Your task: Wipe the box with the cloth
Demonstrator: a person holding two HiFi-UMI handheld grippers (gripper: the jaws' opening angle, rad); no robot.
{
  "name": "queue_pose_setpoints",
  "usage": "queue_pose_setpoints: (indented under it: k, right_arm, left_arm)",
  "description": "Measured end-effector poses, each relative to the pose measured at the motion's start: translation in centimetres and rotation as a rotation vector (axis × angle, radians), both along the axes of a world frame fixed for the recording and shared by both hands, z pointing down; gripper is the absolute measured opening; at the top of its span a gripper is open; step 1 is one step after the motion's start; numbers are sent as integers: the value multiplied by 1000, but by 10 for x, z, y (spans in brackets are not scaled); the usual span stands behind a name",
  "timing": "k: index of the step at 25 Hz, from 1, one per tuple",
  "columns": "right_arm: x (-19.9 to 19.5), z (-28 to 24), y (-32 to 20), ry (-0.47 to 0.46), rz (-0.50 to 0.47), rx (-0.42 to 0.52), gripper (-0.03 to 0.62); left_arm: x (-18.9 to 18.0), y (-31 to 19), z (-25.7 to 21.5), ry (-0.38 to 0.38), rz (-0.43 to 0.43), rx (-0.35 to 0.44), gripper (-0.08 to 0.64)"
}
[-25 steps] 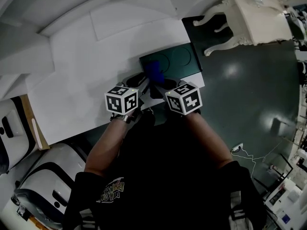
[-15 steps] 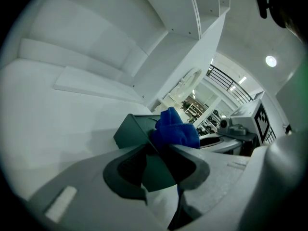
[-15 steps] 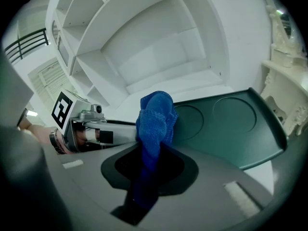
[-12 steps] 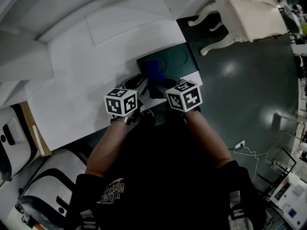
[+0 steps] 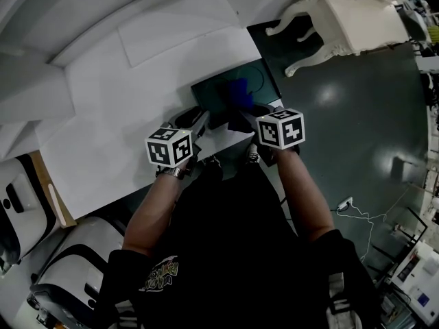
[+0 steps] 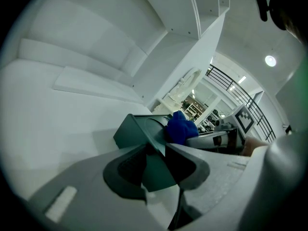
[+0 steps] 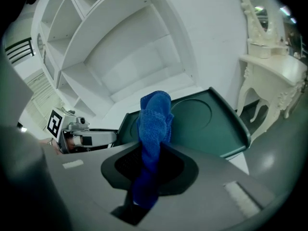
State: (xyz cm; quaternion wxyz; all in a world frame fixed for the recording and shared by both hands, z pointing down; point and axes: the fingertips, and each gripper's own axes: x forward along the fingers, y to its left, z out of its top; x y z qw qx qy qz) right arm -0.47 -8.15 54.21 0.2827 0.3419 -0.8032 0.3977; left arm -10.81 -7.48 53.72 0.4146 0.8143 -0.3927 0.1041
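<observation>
We see the flat dark green box (image 5: 259,81) with round embossed rings on its lid lying at the right end of the white table (image 5: 116,108), one corner past the table edge. The crumpled blue terry cloth (image 7: 154,121) rests on the box lid near its front edge. The right gripper (image 7: 151,170) has its jaws squeezed on the cloth's lower end, and the bunched top stands up against the lid. The left gripper (image 6: 156,165) has its jaws pinched on the box's near corner, with the green edge wedged between the pads. In the head view the two grippers sit side by side at the box's near side, close but apart. To the right, an ornate white dressing table (image 7: 272,66) stands on the dark glossy floor (image 5: 357,115).
</observation>
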Motion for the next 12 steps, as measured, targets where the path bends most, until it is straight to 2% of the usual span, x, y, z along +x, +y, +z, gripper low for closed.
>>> queue_pose_setpoints:
  k: [12]
  right_arm:
    - [70,1,-29,40,153,10,95]
  left_arm:
    - [1,0,0,-12,-2,-1,120]
